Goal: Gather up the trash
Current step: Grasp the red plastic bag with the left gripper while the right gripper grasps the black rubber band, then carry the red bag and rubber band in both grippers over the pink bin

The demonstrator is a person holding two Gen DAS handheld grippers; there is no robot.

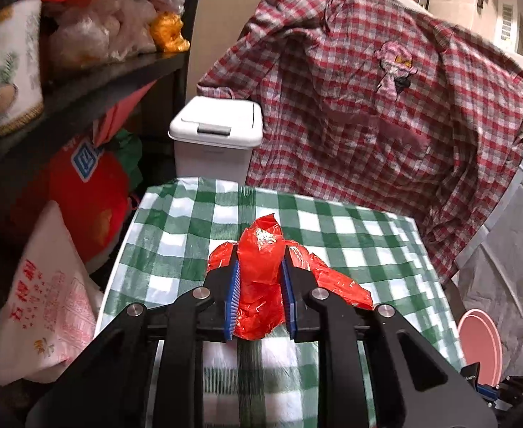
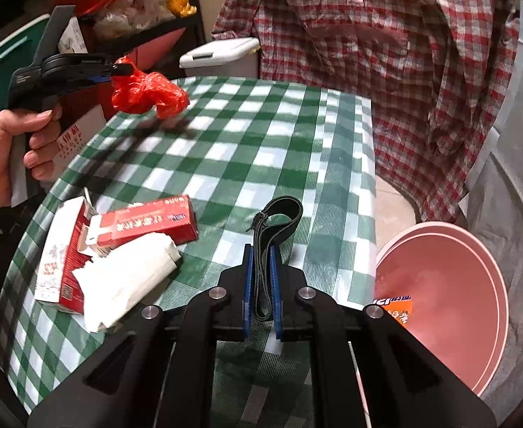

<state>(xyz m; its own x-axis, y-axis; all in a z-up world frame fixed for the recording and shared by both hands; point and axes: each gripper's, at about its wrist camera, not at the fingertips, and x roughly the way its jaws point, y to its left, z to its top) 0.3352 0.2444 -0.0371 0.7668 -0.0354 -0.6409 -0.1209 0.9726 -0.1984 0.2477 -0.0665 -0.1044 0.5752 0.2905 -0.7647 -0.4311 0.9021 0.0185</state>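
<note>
My left gripper (image 1: 261, 254) is shut on a crumpled red plastic bag (image 1: 261, 285), which bulges out on both sides of the blue pads. The right wrist view shows that gripper (image 2: 120, 70) holding the bag (image 2: 147, 94) clear above the far left of the green checked table (image 2: 261, 125). My right gripper (image 2: 261, 249) is shut on a black elastic strap (image 2: 279, 210), whose loop sticks out past the fingertips over the table. On the table's near left lie a red carton (image 2: 147, 223), a second red and white carton (image 2: 65, 256) and a crumpled white tissue (image 2: 126, 278).
A pink bin (image 2: 446, 292) with an orange wrapper inside stands on the floor right of the table. A white lidded bin (image 1: 216, 121) stands behind the table. A red plaid shirt (image 1: 368, 107) hangs at the back. A dark shelf (image 1: 83, 82) with bags lines the left.
</note>
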